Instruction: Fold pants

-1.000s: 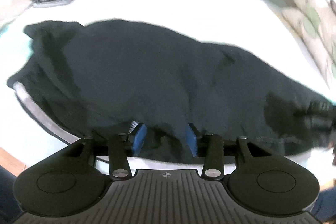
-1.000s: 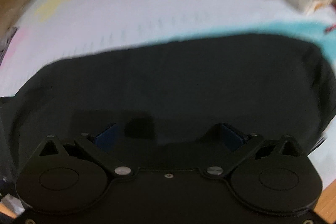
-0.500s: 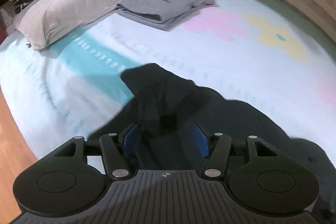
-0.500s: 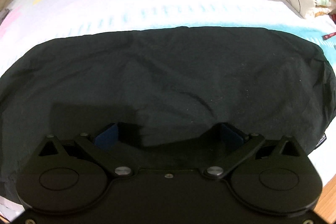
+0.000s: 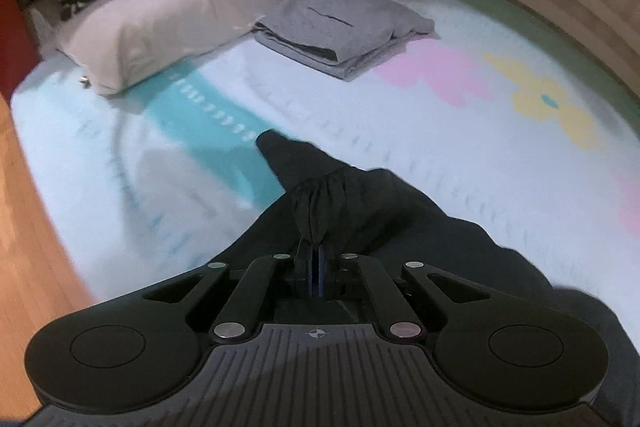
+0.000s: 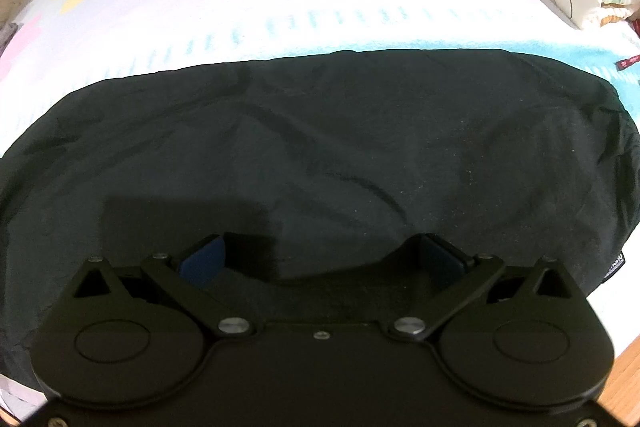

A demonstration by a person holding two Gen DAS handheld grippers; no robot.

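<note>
Pants [image 6: 320,147] lie flat on the bed [image 6: 280,7], seemingly not fully folded. Left gripper [image 5: 316,259] pinches a bunched part of them; right gripper [image 6: 320,259] hovers wide open, holding nothing.

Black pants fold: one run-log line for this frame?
left tool shut on black fabric pants | right tool open over pants | floral bedsheet

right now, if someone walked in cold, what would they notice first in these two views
The black pants dominate, spread wide across the pastel flower-print bed sheet in the right wrist view. In the left wrist view, the left claw is shut on a bunched edge of the pants, while the right claw hangs open just above the fabric. Farther back in the left view, a folded grey garment lies beside a long beige pillow.
</note>
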